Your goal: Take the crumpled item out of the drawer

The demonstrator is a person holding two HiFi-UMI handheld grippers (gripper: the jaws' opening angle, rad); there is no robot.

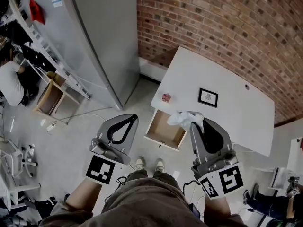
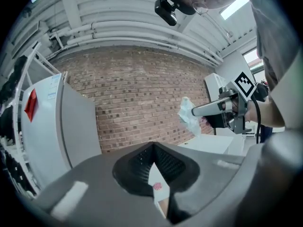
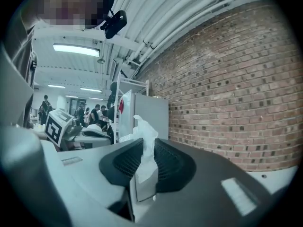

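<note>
Presently, right gripper [image 3: 144,151]: jaws pressed together on crumpled white item [image 3: 142,131], a thin fold pinched between them, loose bulk standing above the tips. Item held in the air, out of open drawer [image 1: 165,126]; in the head view, over its rear right part, at the near edge of tabletop [image 1: 236,79]. Left gripper [image 2: 152,148]: jaws closed tip to tip, nothing held, raised well left of the drawer, off the near-left corner. Drawer pulled out from under the near edge beside that corner, visible floor bare. Small pink object [image 1: 166,97] by near-left corner; black-framed card [image 1: 208,97] further along, close to the near edge. Risks, as judged: slender pinch on soft material, so slip or tear on a quick swing, with drop back into drawer or onto floor; trailing end liable to catch the near edge if carried low.
</note>
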